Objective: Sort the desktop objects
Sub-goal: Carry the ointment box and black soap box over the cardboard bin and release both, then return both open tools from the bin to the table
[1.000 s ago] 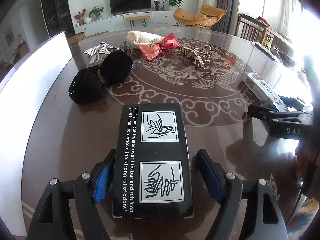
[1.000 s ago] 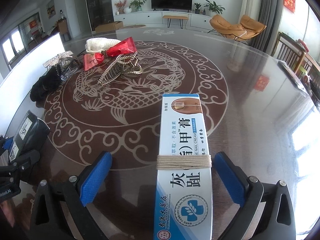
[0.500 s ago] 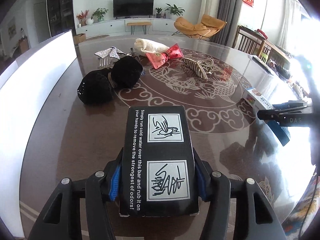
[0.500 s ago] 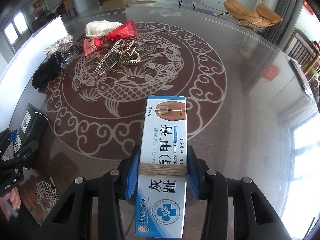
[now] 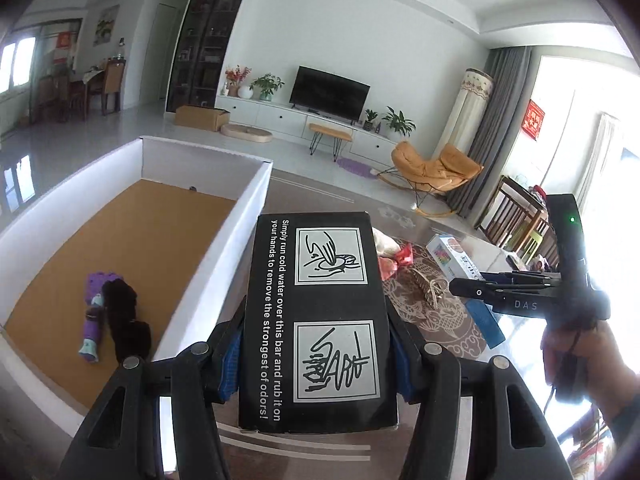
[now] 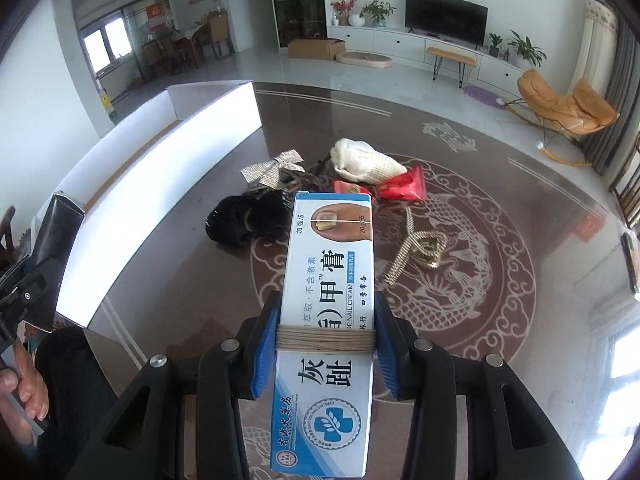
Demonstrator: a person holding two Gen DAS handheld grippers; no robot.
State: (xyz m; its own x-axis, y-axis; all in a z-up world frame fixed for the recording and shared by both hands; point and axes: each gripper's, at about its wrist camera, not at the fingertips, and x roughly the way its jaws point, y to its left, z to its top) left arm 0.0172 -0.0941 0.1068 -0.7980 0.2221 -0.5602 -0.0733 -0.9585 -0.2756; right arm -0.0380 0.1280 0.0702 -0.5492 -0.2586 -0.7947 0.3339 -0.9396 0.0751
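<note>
Black box (image 5: pixel 316 320) was clamped in left gripper (image 5: pixel 316 356), nail-cream carton (image 6: pixel 326 320) in right gripper (image 6: pixel 326 340). Best: clear white bin (image 5: pixel 248 200) wall, lower, then release.

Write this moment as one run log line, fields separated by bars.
left tool: shut on black box | right tool: shut on blue-white box | both boxes off table | white bin: holds purple toy

The black box (image 5: pixel 316 316) hides most of the red packet (image 5: pixel 390 264) and the table behind it. The nail cream box (image 6: pixel 326 332) is cut off by the bottom edge, and small print on it is illegible.
</note>
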